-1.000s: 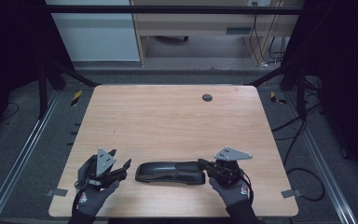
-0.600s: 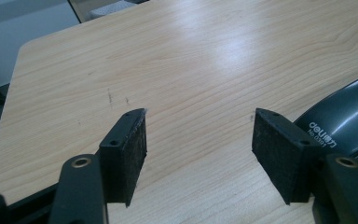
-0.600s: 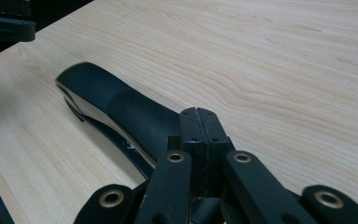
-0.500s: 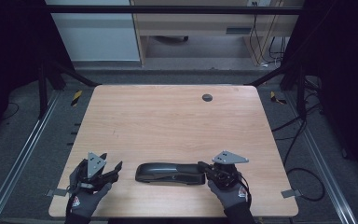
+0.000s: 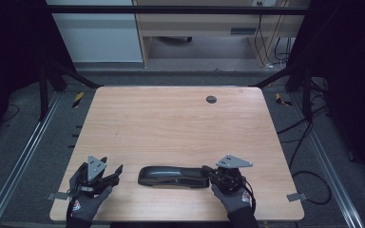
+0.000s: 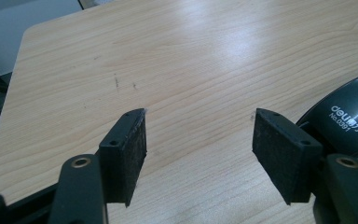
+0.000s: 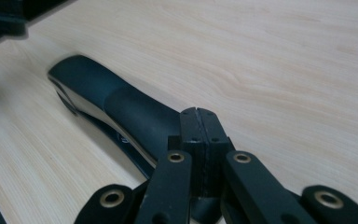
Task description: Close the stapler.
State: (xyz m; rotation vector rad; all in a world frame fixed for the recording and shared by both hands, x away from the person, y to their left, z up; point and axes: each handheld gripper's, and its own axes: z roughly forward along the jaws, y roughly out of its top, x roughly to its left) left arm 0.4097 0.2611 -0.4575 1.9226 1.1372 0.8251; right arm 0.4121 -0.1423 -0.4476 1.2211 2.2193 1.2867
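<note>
At the near edge of the table (image 5: 171,123), the stapler (image 5: 173,176) lies flat between the two tools, its long axis running left to right along that edge. The right gripper (image 5: 208,172) has its jaws pressed together with nothing between them, tips resting on the stapler's right end (image 7: 140,116). The left gripper (image 5: 117,172) stands spread and empty just beside the rounded left end, which bears white lettering (image 6: 349,116); its pads (image 6: 133,149) frame bare wood. The stapler looks stiff and fairly heavy for its size, with a smooth, likely slippery dark shell, so a hold across the narrow sides near the middle seems safest. Its rounded end points toward the left gripper. Farther off, a small dark disc (image 5: 211,99) sits near the far edge.
</note>
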